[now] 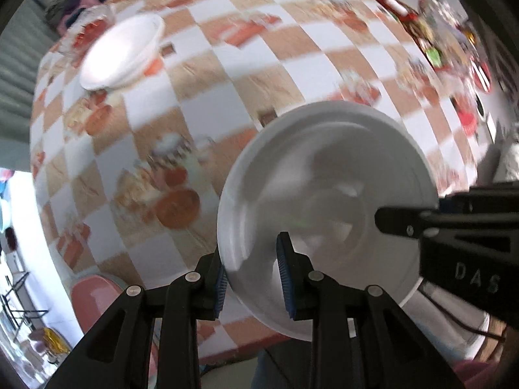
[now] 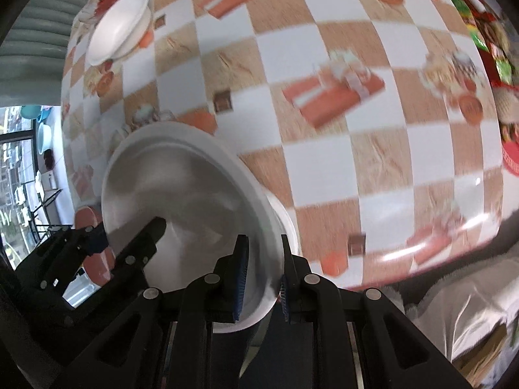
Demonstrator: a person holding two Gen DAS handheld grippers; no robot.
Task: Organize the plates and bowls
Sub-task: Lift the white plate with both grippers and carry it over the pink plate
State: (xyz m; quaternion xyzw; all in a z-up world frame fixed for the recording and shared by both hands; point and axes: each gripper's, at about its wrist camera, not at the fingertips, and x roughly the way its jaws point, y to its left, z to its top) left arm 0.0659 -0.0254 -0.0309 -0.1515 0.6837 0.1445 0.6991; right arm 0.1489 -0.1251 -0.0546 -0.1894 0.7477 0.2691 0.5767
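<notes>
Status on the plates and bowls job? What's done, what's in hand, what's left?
Done: a white bowl stack sits at the table's far corner, apparently two nested. In hand: both grippers hold one white bowl by opposite rim edges above the checkered tablecloth; left gripper and right gripper each have jaws shut on the rim. Left: likely carrying this bowl over and nesting it. No plates visible.

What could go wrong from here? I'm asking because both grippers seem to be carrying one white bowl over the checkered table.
1. The left gripper and right gripper each pinch only the thin rim of the held bowl; if the hands drift apart or twist, it may slip.
2. The blurred views suggest fast motion, which could swing it loose.
3. Set carelessly onto the far bowl, near the table edge, it may knock that one off.
</notes>
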